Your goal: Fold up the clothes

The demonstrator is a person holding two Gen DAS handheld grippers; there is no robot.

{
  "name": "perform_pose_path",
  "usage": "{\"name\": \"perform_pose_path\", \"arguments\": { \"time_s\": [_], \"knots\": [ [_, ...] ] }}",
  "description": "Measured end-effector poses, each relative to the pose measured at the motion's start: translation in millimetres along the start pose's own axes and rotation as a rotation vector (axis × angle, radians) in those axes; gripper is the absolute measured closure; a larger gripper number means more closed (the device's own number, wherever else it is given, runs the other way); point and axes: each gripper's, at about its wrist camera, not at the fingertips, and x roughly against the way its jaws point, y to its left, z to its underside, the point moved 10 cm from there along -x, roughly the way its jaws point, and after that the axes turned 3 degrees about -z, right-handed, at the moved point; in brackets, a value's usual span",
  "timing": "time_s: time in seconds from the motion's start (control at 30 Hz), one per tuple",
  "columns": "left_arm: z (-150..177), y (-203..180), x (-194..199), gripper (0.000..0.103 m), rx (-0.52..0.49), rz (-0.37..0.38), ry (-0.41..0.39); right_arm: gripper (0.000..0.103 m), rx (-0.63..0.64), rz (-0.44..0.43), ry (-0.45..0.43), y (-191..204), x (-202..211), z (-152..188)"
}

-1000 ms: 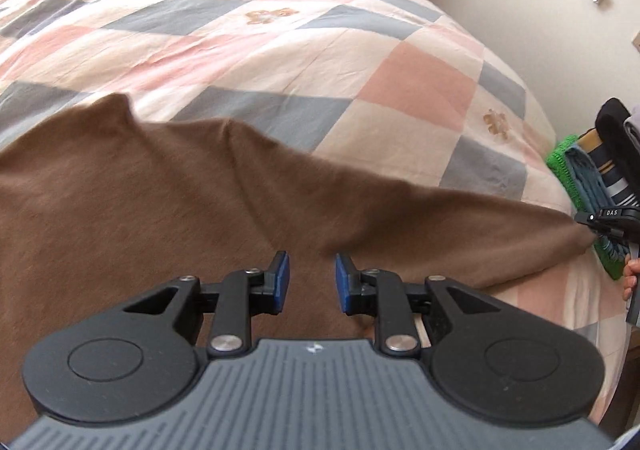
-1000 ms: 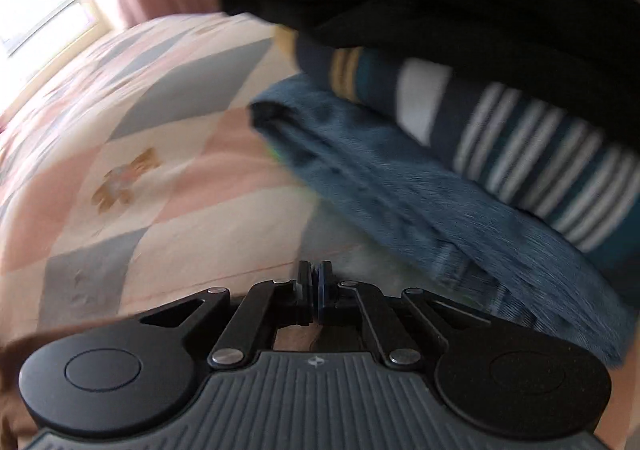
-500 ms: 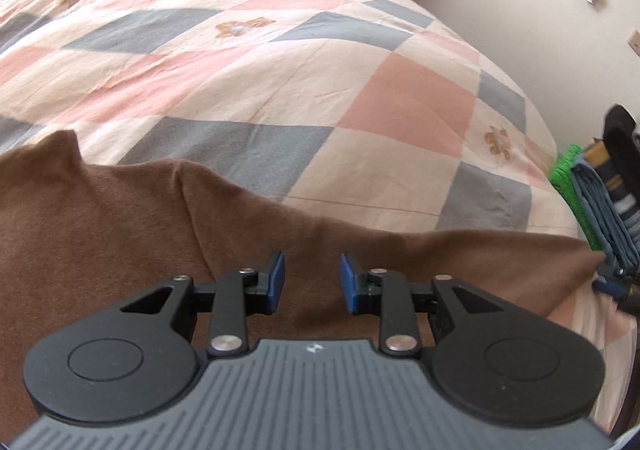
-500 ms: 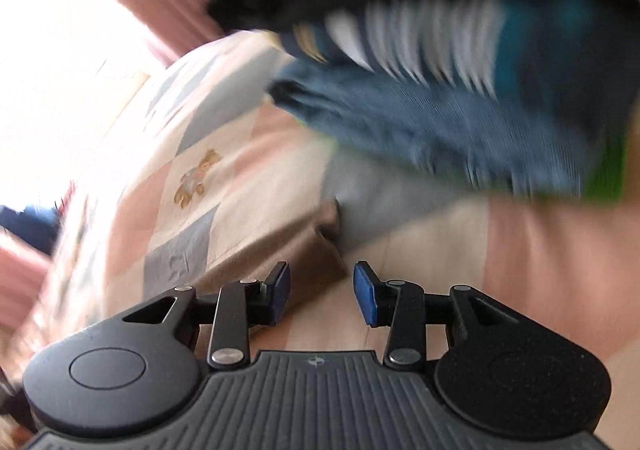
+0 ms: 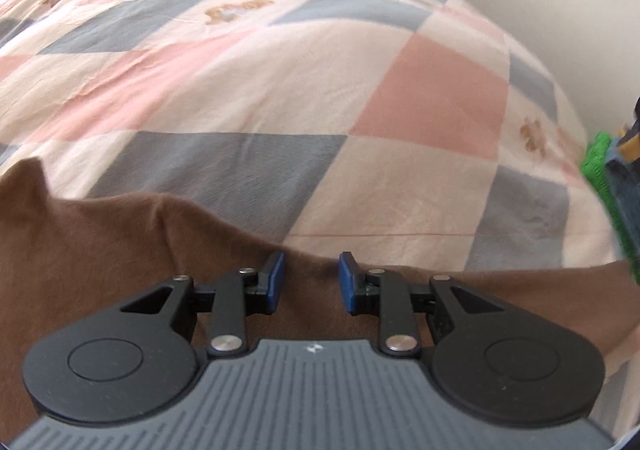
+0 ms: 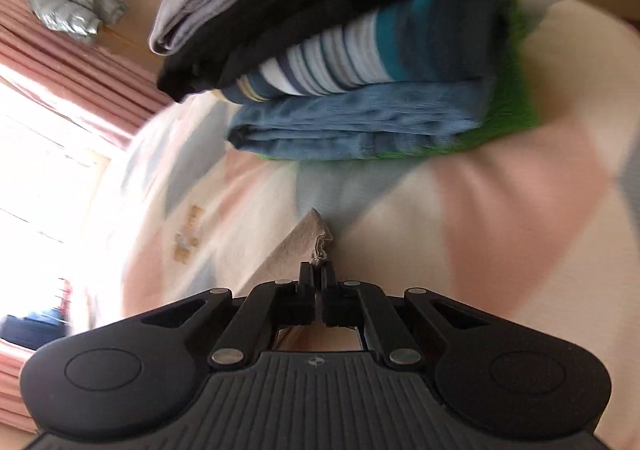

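brown garment (image 5: pixel 100 250) spread flat, corner pinched

Soft daylight throughout, window (image 6: pixel 44 170) blown out to white at the left of the right wrist view, motion blur smeared across the folded stack (image 6: pixel 360 90), bedspread (image 5: pixel 280 90) edges bent by fisheye distortion.

Left gripper (image 5: pixel 311 282) jaws apart; right gripper (image 6: pixel 317 282) jaws pinched together.

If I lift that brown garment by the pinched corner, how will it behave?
Probably floppy: the brown garment lies creased on the quilt. Its corner crumples in the right hand-held gripper, so expect sagging. Looks light, unlikely to slip.
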Motion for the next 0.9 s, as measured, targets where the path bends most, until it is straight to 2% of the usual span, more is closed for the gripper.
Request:
{"name": "perform_pose_path", "arguments": {
  "time_s": [0.03, 0.1, 0.17, 0.2, 0.23, 0.27, 0.33, 0.43, 0.57, 0.67, 0.73, 0.8, 0.9],
  "knots": [
    [0.5, -3.7, 1.8, 0.079, -0.025, -0.026, -0.003, 0.101, 0.009, 0.028, 0.031, -8.0, -6.3, 5.6],
    [2.5, -8.7, 19.0, 0.079, -0.025, -0.018, -0.027, 0.098, 0.024, 0.072, 0.067, -20.8, -18.9, 13.7],
    [10.7, -7.2, 49.0, 0.078, 0.034, 0.013, -0.069, 0.095, 0.038, 0.095, 0.07, -24.4, -21.3, 15.2],
    [20.2, -3.6, 66.3, 0.078, 0.068, 0.018, -0.085, 0.072, 0.071, 0.126, 0.047, -23.2, -18.2, 13.6],
    [31.3, 1.0, 84.2, 0.077, 0.102, 0.019, -0.1, 0.059, 0.122, 0.171, 0.006, -19.6, -11.7, 10.1],
    [44.0, 6.5, 102.4, 0.076, 0.142, 0.019, -0.115, 0.042, 0.173, 0.215, -0.035, -15.7, -4.9, 6.5],
    [79.8, 25.2, 138.3, 0.075, 0.239, 0.004, -0.127, 0.042, 0.285, 0.234, -0.077, -1.1, 6.9, 8.6],
    [155.6, 68.2, 186.6, 0.075, 0.392, -0.066, -0.106, 0.042, 0.386, 0.157, -0.004, 27.1, 9.7, 36.7],
    [273.6, 158.8, 249.0, 0.075, 0.657, -0.244, -0.015, 0.043, 0.55, 0.04, 0.148, 75.9, 2.5, 108.3],
    [351.8, 233.4, 306.0, 0.075, 0.835, -0.398, -0.009, 0.043, 0.698, -0.052, 0.265, 120.8, -8.7, 180.0],
    [394.7, 279.5, 341.6, 0.075, 0.92, -0.478, -0.012, 0.043, 0.805, -0.148, 0.352, 150.3, -8.6, 238.0],
    [424.5, 320.7, 373.7, 0.074, 0.982, -0.539, -0.044, 0.043, 0.88, -0.268, 0.459, 179.5, -4.1, 302.2],
    [457.3, 379.5, 411.4, 0.064, 1.099, -0.579, -0.131, 0.043, 0.839, -0.443, 0.637, 213.7, 9.8, 395.5]
  ]
}}
